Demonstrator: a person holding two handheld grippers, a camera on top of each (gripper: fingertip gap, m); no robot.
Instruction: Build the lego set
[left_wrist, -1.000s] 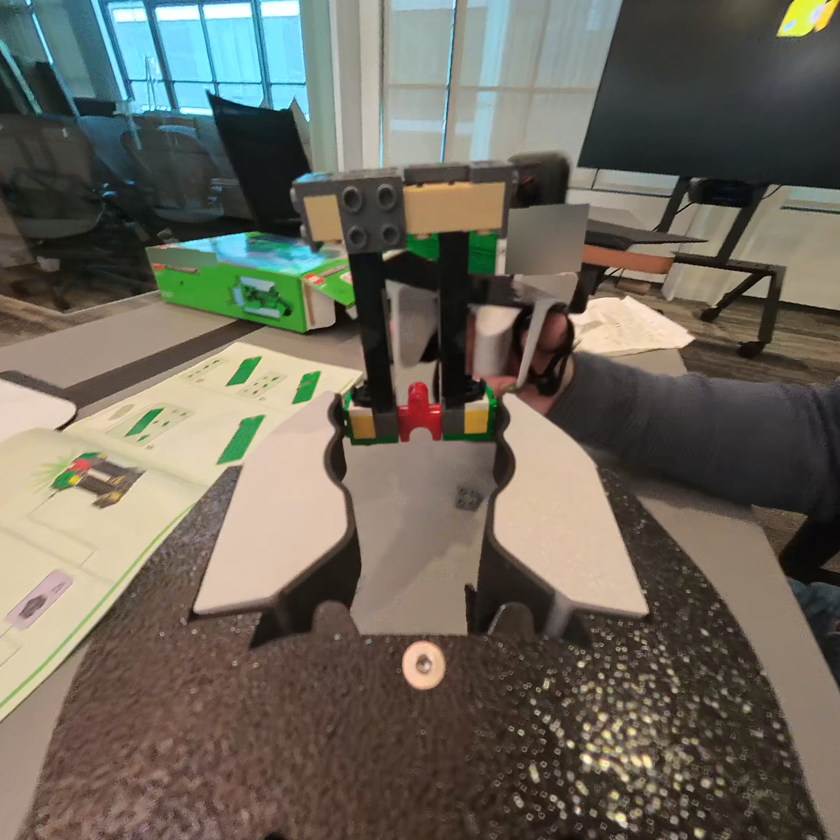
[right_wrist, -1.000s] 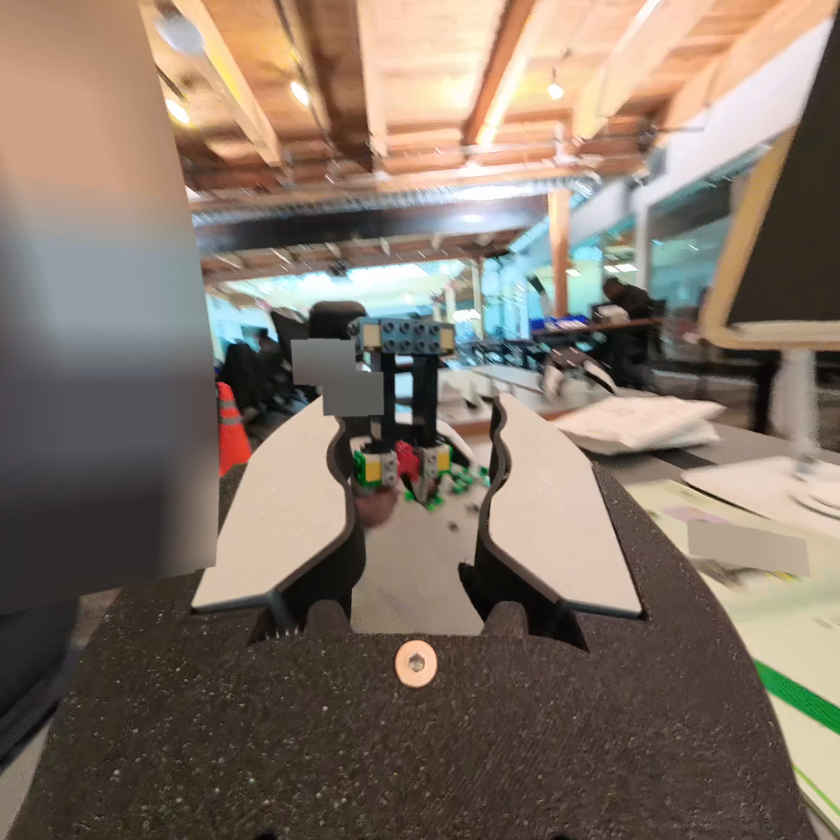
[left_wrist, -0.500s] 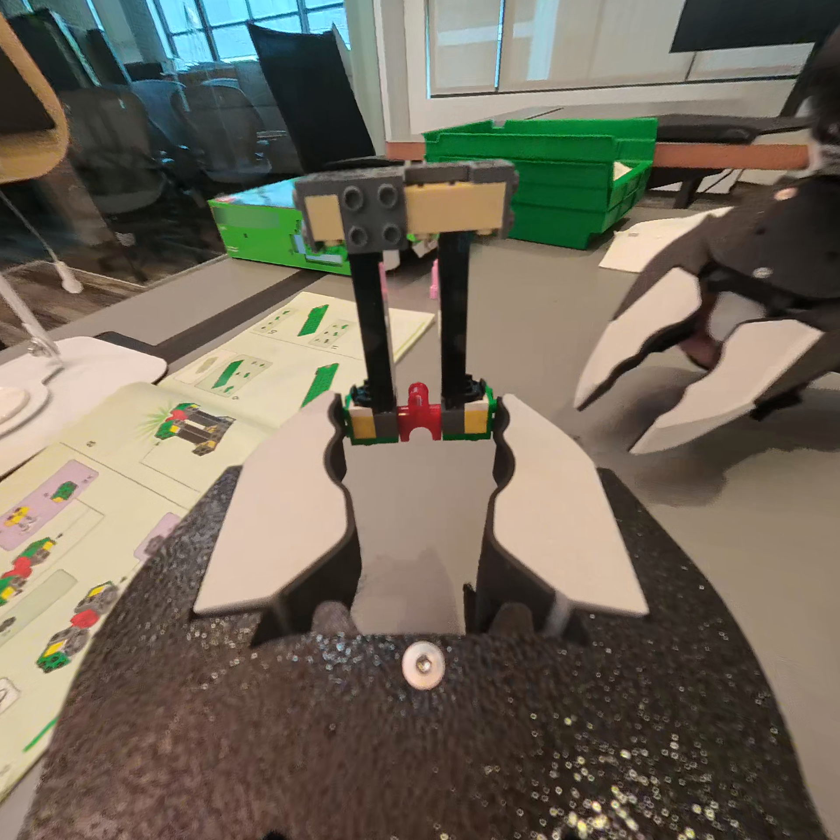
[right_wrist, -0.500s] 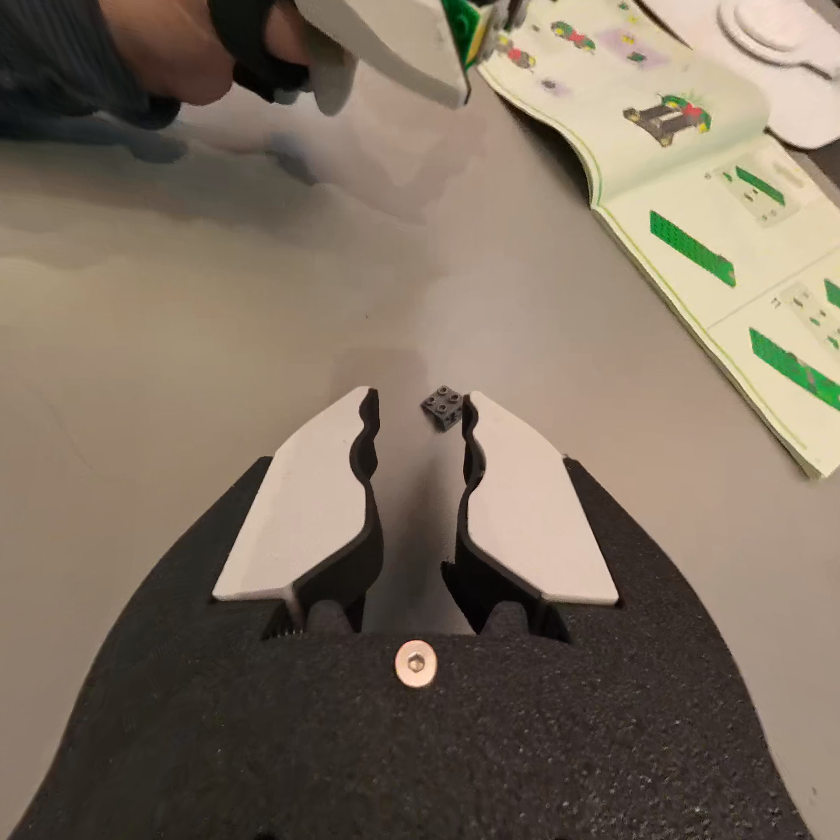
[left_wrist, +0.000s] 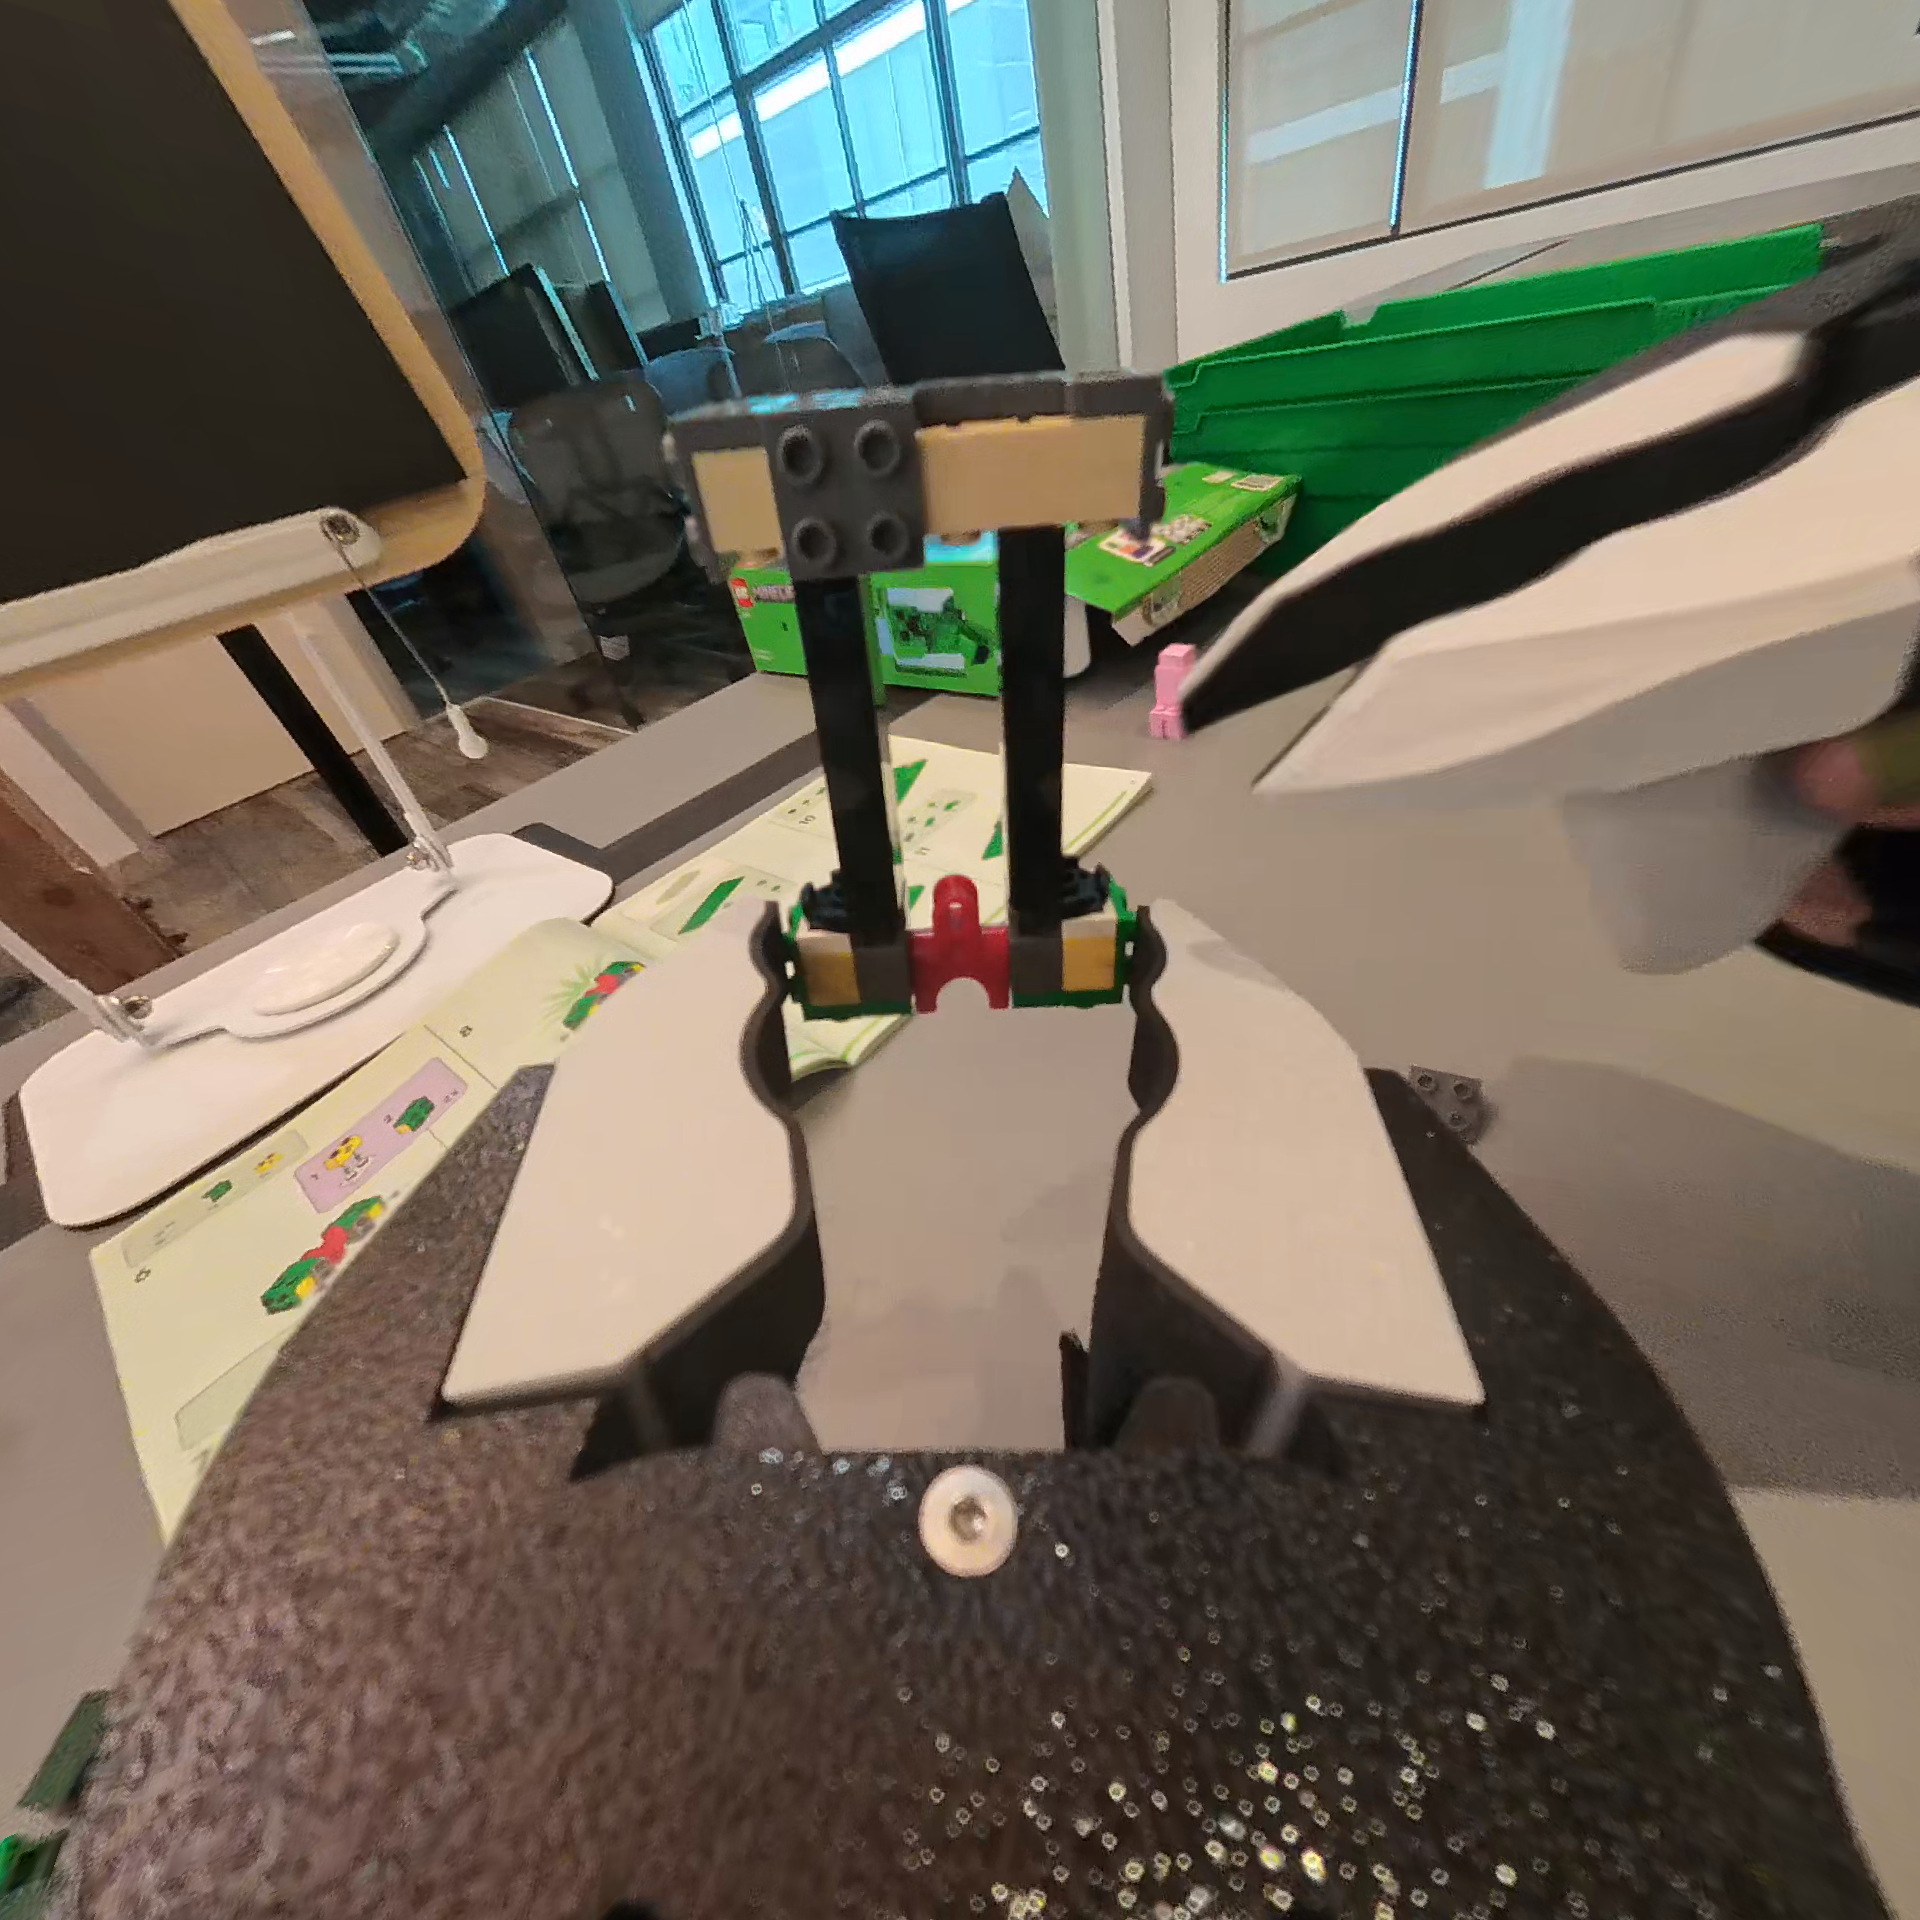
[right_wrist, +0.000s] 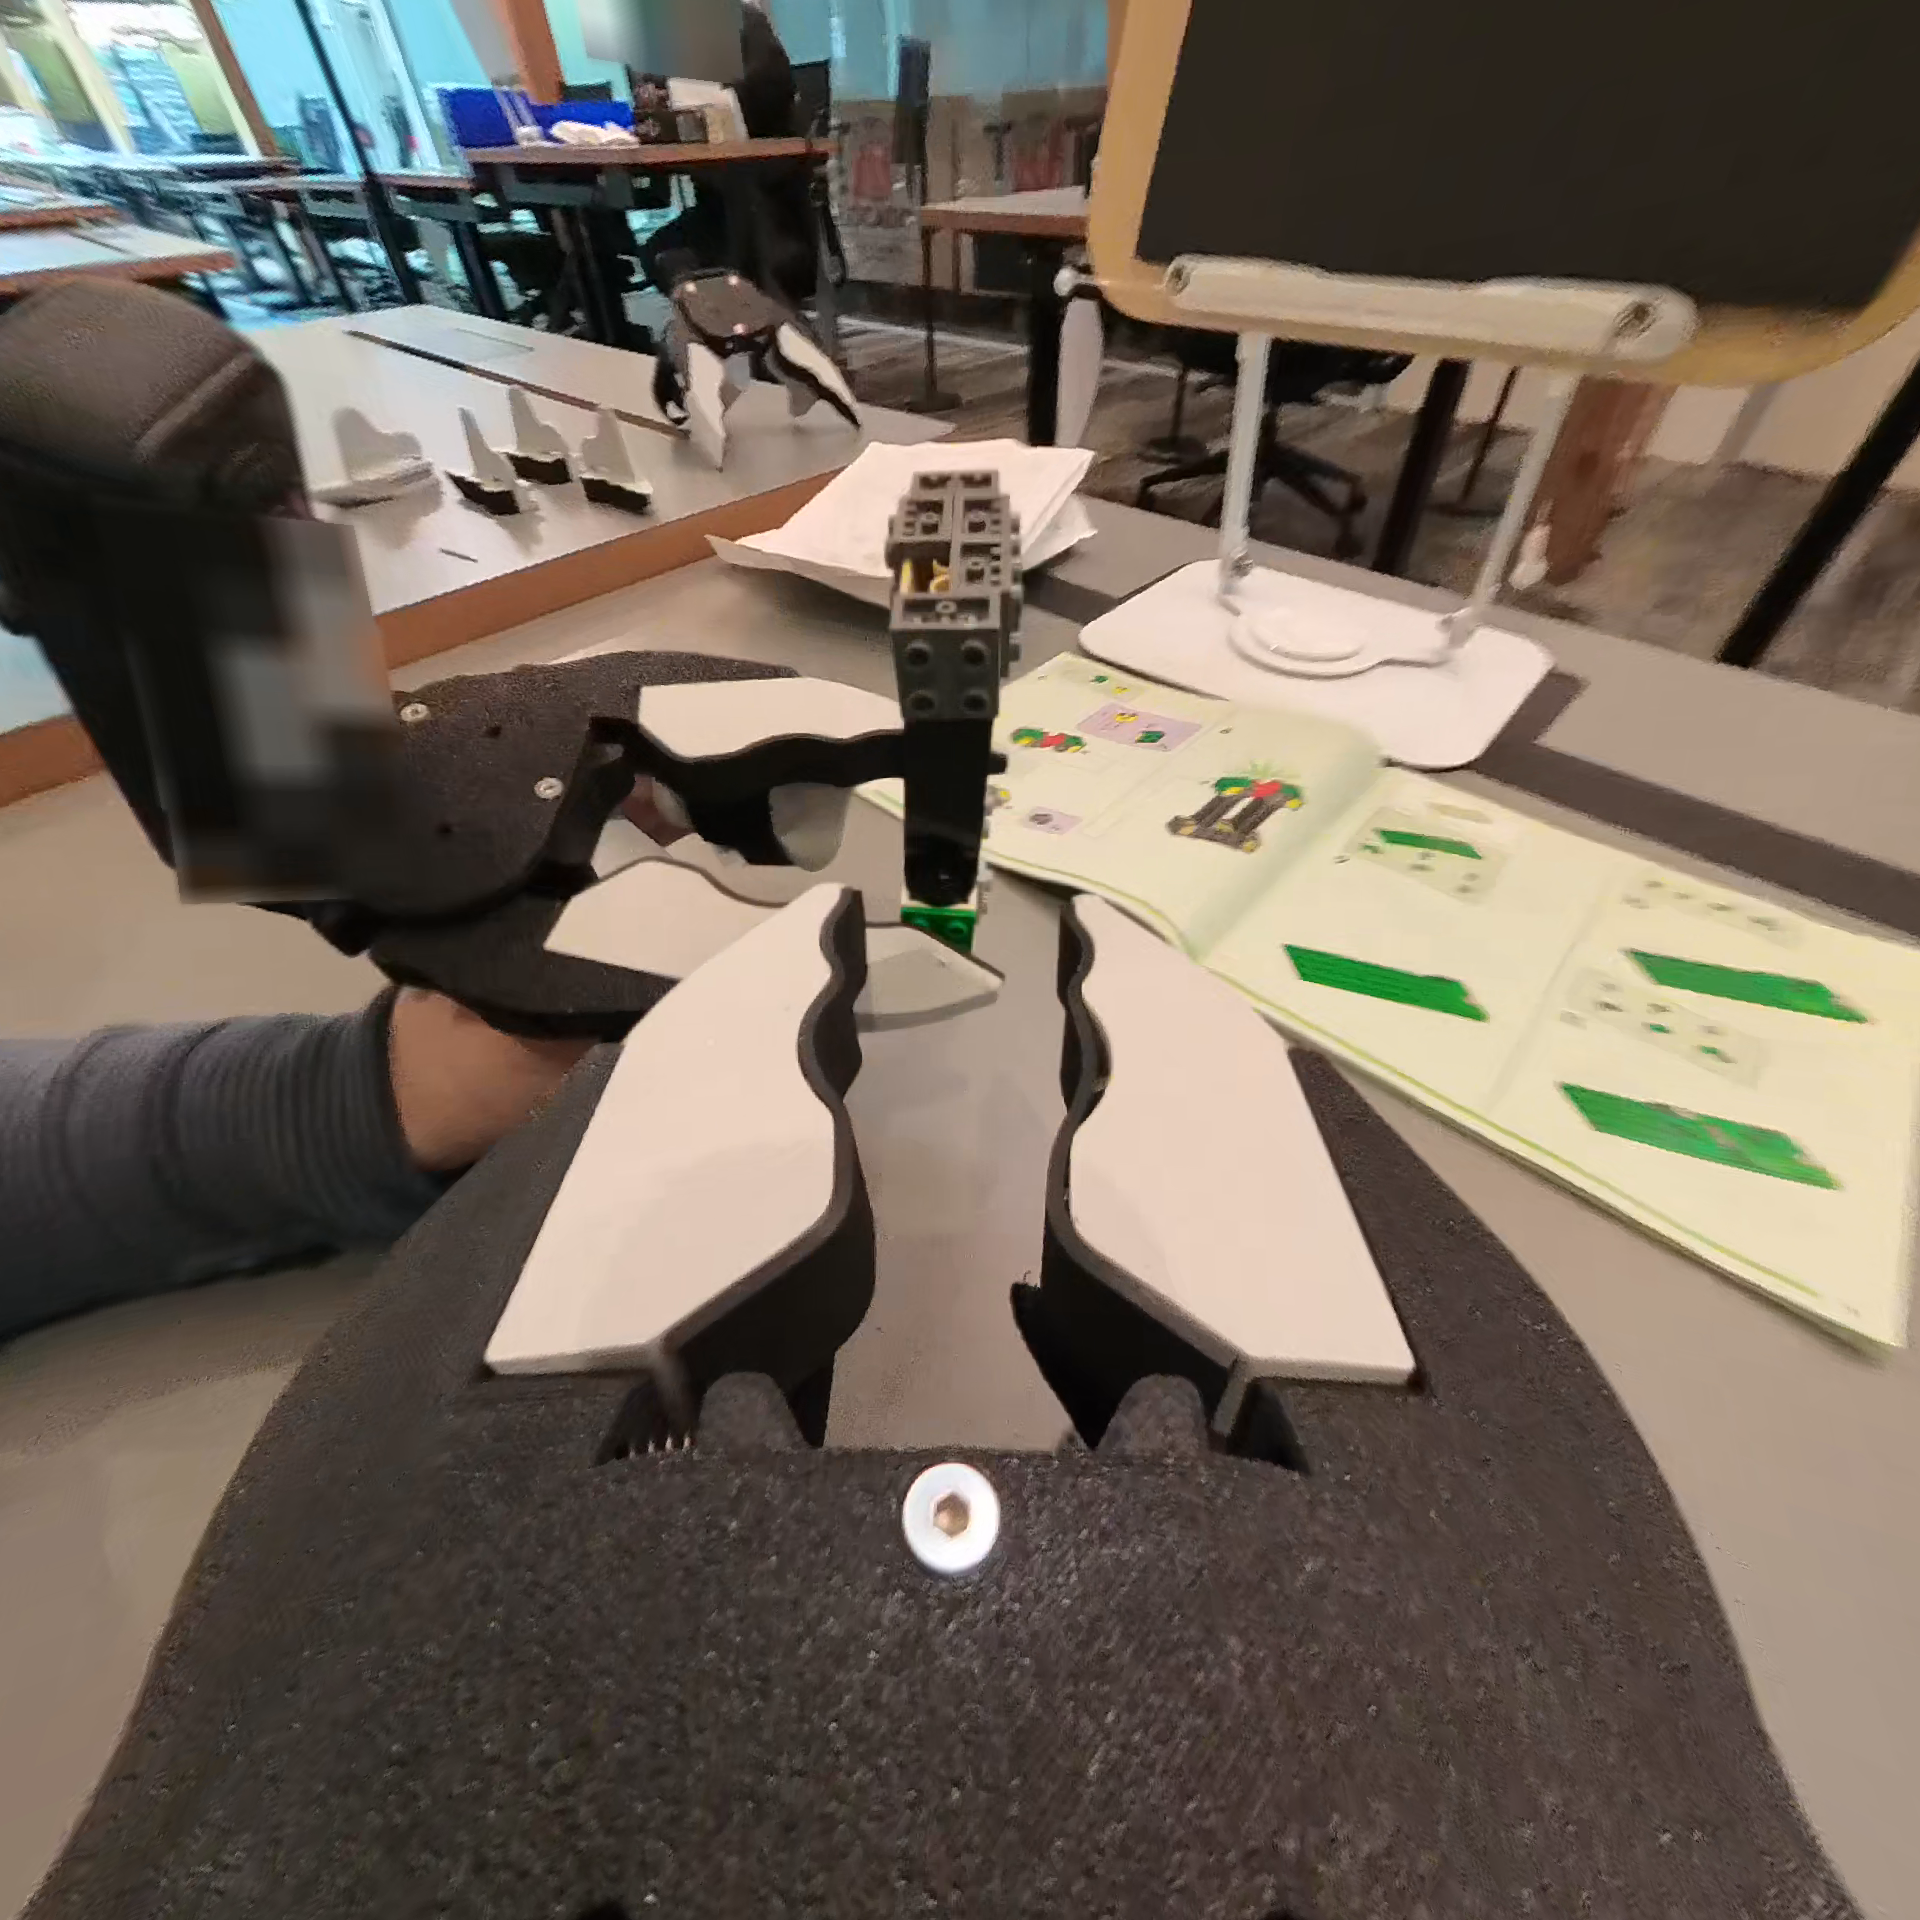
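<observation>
My left gripper (left_wrist: 956, 956) is shut on the green, yellow and red base of the lego model (left_wrist: 1039, 727) and holds it upright above the grey table. The model has two black pillars and a grey and tan top bar. In the right wrist view the model (right_wrist: 940, 748) stands side-on, with the left gripper (right_wrist: 883, 831) clamped on its base. My right gripper (right_wrist: 961, 935) is open and empty, just in front of the model's base. It shows blurred at the right of the left wrist view (left_wrist: 1226, 743). A small dark grey 2x2 plate (left_wrist: 1449, 1101) lies on the table.
An open instruction booklet (right_wrist: 1455, 935) lies on the table (left_wrist: 1558, 987), beside a white stand base (right_wrist: 1309, 644). A green lego box (left_wrist: 914, 623), green bins (left_wrist: 1507, 384) and a small pink figure (left_wrist: 1174, 691) are farther back. Spare gripper fingers (right_wrist: 520, 468) stand on a far table. Across from one pair of fingers to the other is roughly 5 cm.
My right gripper rose from the table, away from the small grey plate, opened wider and now faces the model. My left gripper turned left, still holding the model.
</observation>
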